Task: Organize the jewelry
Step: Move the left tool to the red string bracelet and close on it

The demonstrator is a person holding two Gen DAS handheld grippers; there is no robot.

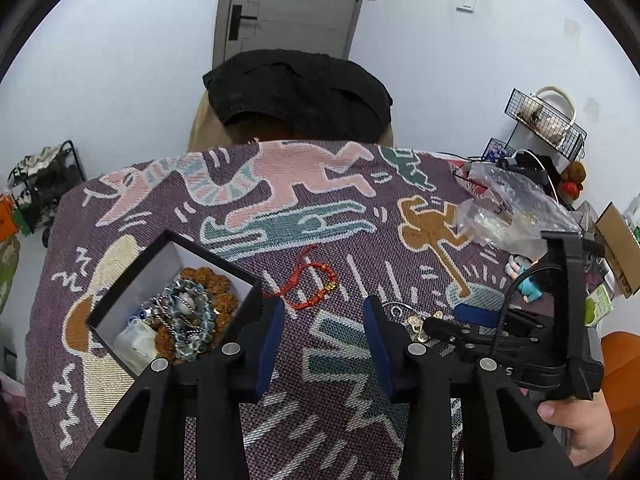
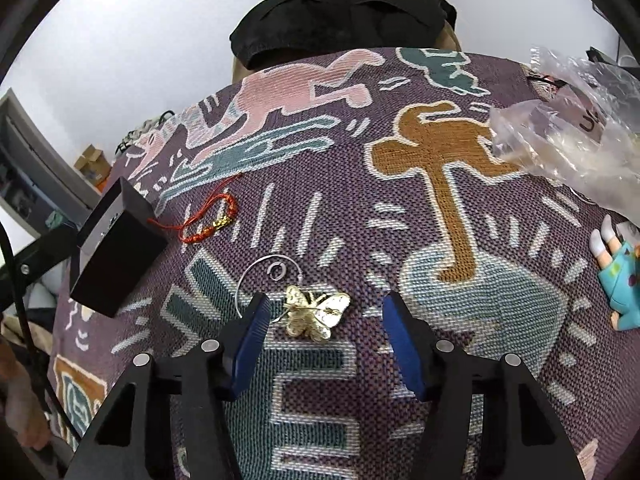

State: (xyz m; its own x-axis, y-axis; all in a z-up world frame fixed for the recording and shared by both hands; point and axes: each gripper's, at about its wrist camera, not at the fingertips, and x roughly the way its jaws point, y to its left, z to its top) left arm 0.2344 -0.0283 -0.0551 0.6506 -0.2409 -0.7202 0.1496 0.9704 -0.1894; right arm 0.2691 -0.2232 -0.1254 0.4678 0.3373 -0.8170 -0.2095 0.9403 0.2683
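Both grippers hang parted over the patterned cloth (image 2: 460, 152), gripping nothing. The right gripper (image 2: 322, 320) straddles a gold butterfly (image 2: 316, 314); the left gripper (image 1: 324, 316) sits just near of the red bracelet (image 1: 316, 286), right of the box (image 1: 132, 280).

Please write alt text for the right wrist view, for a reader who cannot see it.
The right gripper, jaws open, hangs over a gold butterfly brooch on a patterned woven cloth. A red string bracelet and a black box lie farther left.

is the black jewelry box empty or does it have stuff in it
Not empty. The open black box holds a blue bead bracelet and brown beads.
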